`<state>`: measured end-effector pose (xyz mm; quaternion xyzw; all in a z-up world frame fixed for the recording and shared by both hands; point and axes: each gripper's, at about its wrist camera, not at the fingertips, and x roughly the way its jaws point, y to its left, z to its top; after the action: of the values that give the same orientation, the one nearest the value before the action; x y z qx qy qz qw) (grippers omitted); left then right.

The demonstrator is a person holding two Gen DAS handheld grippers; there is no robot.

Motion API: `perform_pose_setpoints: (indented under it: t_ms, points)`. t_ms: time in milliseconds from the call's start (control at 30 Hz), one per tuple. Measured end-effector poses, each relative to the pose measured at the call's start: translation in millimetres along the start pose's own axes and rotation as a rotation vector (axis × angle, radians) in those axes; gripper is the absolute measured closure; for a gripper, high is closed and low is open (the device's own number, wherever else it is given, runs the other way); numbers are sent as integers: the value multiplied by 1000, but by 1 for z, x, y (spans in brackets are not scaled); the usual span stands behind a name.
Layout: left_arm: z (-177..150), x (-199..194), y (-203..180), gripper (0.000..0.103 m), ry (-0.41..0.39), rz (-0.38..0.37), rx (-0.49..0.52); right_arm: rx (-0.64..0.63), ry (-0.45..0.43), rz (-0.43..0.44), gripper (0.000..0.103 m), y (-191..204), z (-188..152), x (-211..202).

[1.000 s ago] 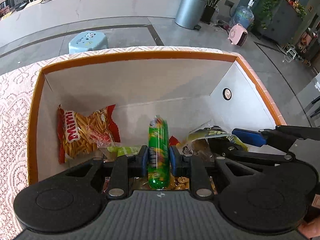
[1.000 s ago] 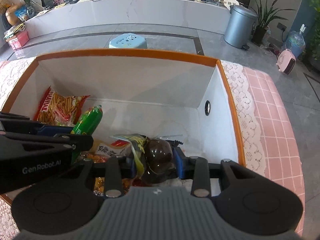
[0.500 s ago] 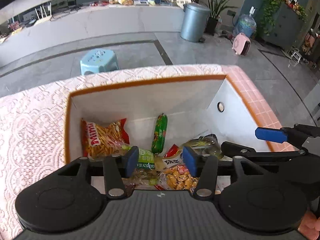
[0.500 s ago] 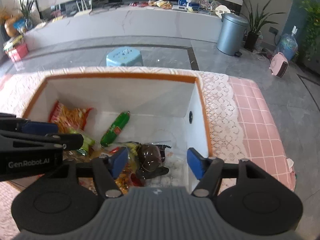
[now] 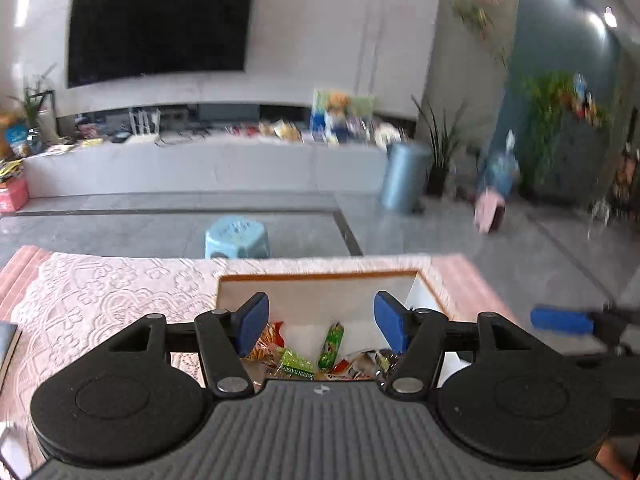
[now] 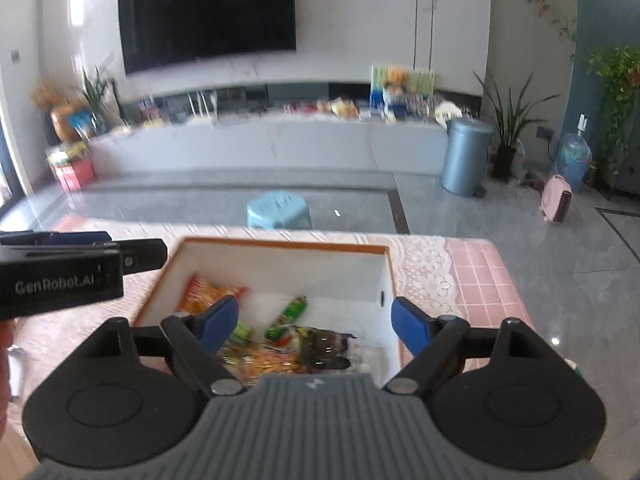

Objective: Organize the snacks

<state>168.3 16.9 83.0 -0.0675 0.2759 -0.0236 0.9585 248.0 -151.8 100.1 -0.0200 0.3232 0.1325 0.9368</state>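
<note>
A white box with an orange rim [image 6: 280, 245] [image 5: 320, 275] sits on the lace-covered table and holds several snack packs. A green tube-shaped pack [image 6: 287, 313] [image 5: 330, 345] lies in the middle of the box. An orange Mimi chips bag [image 6: 208, 294] [image 5: 264, 342] lies at its left. A dark brown pack [image 6: 324, 346] lies at the front. My left gripper [image 5: 320, 320] is open and empty, raised above the box's near side. My right gripper [image 6: 316, 318] is open and empty, also raised above the box.
The table has a white lace cloth [image 5: 100, 292] and pink tiles [image 6: 480, 280] at the right. A blue stool [image 6: 279, 209] stands on the floor beyond the table. A grey bin [image 6: 466, 156] and a pink heater [image 6: 556, 198] stand farther off.
Both grippers let go of their packs, the green tube and the dark brown pack, which now lie in the box. Both grippers opened wide, rose and pulled back from the box.
</note>
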Motion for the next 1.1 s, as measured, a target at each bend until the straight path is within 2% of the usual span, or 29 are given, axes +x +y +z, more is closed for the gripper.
perform_pose_setpoints:
  t_ms: [133,200,267,400,500,600,767,867,1000,1100]
  points:
    - [-13,-33,6,27,-84,-24,-2,30,-87,29,17,5,-24,-44]
    - [-21,-45,4,26,-112,-15,24,35,-131,29,11,9,-37,-65]
    - [-31,-54,3,24,-125,-16,50,49,-176,30,7,14,-49,-82]
    - [-51,-62,-1,22,-126,-41,84,57,-254,14,6,27,-74,-109]
    - [-71,-66,-1,21,-135,-17,115,58,-287,-4,6,38,-93,-121]
    - [-87,-66,0,21,-134,26,114,60,-300,-25,6,45,-113,-126]
    - [-110,-67,5,21,-120,38,120,18,-325,-63,6,57,-141,-124]
    - [-120,-61,11,20,-84,50,104,15,-334,-69,4,57,-150,-123]
    - [-128,-58,22,20,-35,59,74,25,-305,-66,4,55,-156,-114]
    - [-130,-55,22,17,-17,78,82,16,-252,-71,4,54,-164,-98]
